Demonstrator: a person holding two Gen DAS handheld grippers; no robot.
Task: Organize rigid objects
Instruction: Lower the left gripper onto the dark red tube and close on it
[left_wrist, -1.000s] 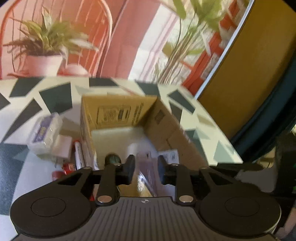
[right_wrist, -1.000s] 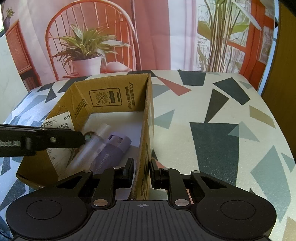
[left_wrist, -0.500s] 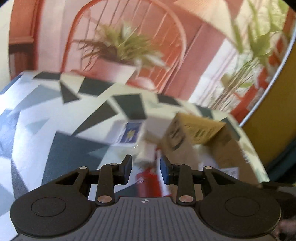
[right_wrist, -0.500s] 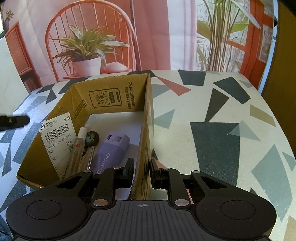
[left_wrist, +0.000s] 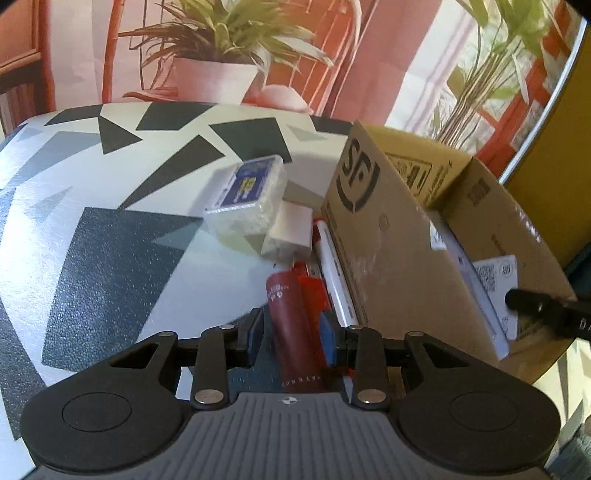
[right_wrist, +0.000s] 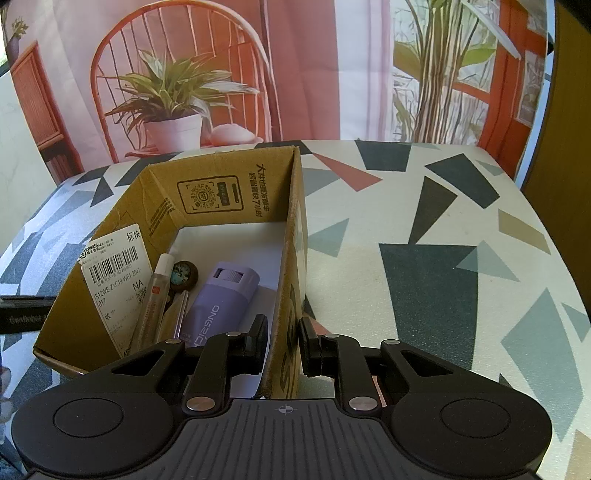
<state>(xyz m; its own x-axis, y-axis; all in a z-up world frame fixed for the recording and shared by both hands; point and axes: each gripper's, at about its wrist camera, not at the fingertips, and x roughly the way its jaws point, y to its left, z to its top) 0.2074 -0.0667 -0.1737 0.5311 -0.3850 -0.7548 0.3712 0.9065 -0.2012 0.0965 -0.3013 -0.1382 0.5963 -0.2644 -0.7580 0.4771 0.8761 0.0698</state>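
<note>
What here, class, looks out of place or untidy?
Several items lie outside the cardboard box, huddled against its wall: a dark red tube, a white marker, a clear plastic case and a white block. Inside, the purple bottle lies flat.

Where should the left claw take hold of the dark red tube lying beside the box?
Grip the dark red tube across its middle, coming straight along its length as now. It lies flat, pointing away from the left claw, already between the open fingers. A red item and white marker crowd its box side.
</note>
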